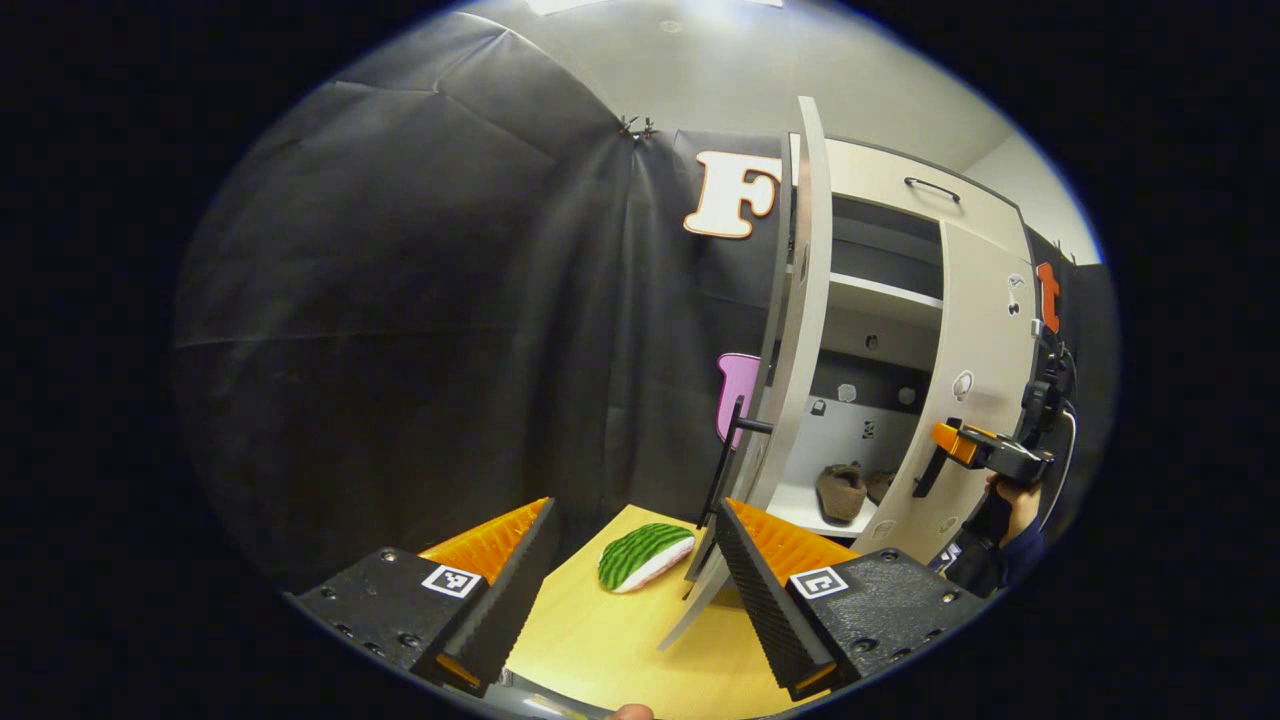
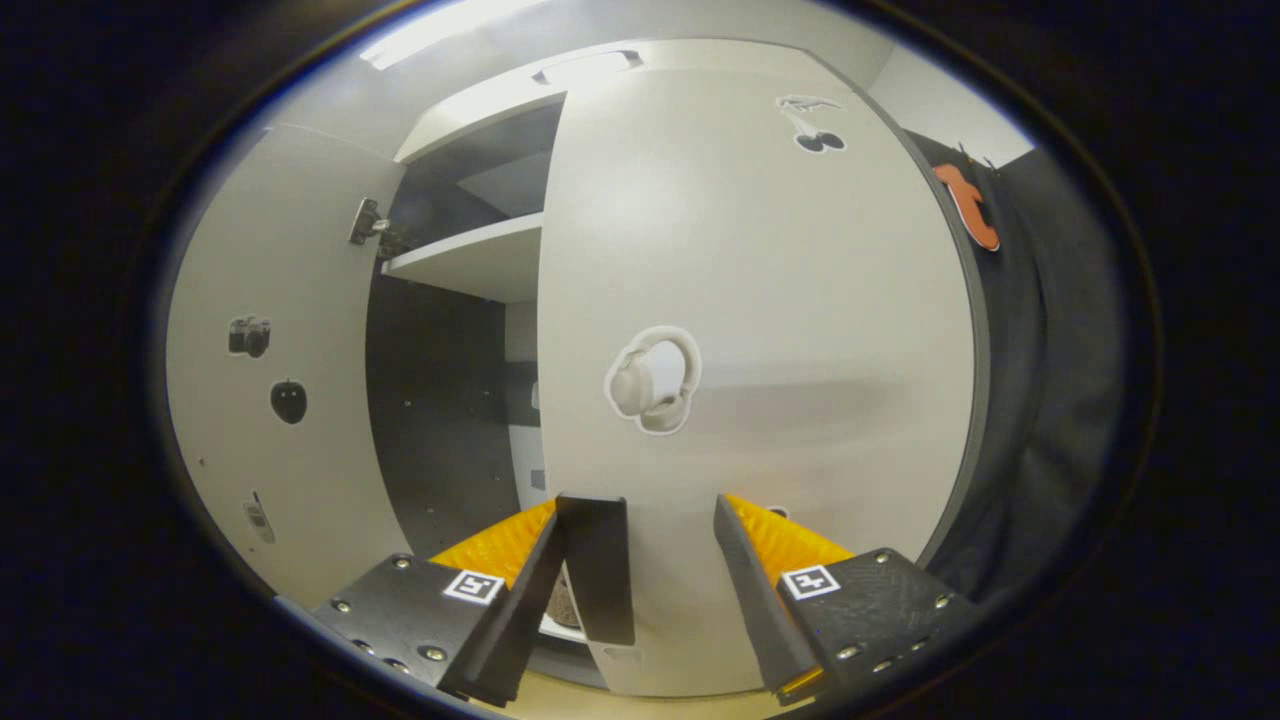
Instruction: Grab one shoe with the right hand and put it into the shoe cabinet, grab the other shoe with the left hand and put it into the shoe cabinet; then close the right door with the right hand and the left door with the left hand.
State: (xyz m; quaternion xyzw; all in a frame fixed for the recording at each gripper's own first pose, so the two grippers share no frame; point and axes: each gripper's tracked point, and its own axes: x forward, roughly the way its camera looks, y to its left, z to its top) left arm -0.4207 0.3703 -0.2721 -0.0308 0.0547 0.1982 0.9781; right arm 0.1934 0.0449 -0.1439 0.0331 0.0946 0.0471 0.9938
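The white shoe cabinet (image 1: 880, 175) stands ahead on the right with both doors ajar. Two brown shoes (image 1: 842, 492) sit on its bottom shelf. The left door (image 1: 805, 330) shows edge-on, its black handle (image 1: 735, 432) just past my left gripper (image 1: 638, 510), which is open and holds nothing. My right gripper (image 2: 640, 505) is open and close against the front of the right door (image 2: 760, 300). That door's black handle (image 2: 597, 570) stands between the fingers, nearer the left one. In the left gripper view, a hand holds the right gripper (image 1: 975, 445) at the right door (image 1: 985, 330).
A watermelon-slice toy (image 1: 645, 555) lies on the wooden surface (image 1: 600, 640) in front of the left door. Black cloth wall (image 1: 400, 300) runs along the left. Inside, an upper shelf (image 2: 470, 260) and the left door's inner face (image 2: 270, 380) are in sight.
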